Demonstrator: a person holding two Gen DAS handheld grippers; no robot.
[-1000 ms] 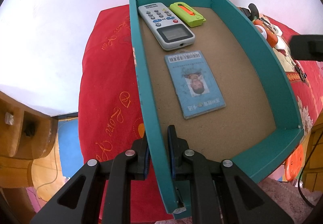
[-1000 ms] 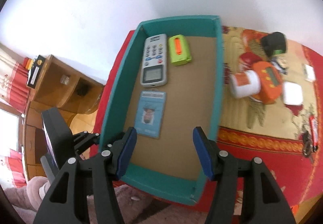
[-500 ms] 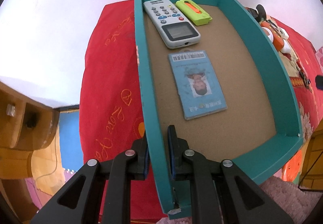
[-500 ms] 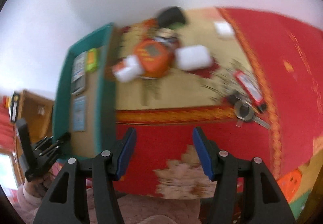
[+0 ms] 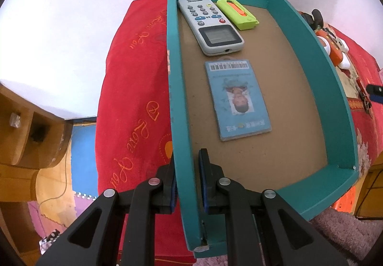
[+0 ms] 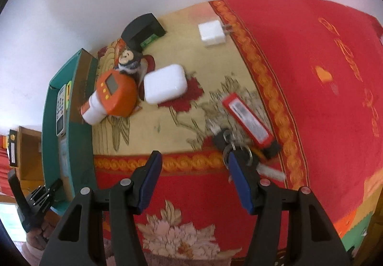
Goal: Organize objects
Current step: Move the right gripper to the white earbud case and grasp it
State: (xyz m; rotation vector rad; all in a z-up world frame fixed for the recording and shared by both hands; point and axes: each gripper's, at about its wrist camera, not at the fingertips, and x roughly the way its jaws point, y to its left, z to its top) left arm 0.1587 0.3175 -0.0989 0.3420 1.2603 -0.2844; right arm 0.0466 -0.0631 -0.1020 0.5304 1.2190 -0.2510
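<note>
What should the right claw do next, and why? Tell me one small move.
Probably ease the right claw forward and to its right, over the key bunch. Its jaws stand open and empty, the keys lie just past its right finger, and the left claw already clamps the teal tray wall, steadying it.

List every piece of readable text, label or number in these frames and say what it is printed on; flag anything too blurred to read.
"Love You": gold script embroidered on the red cloth, read sideways, repeated further down.
ID card in the teal box: barcode and printed lines, too small to read.
Remote control: button and header markings, too small.
Red tag by the keys: white label, blurred.
Orange device: screen unreadable.
</note>
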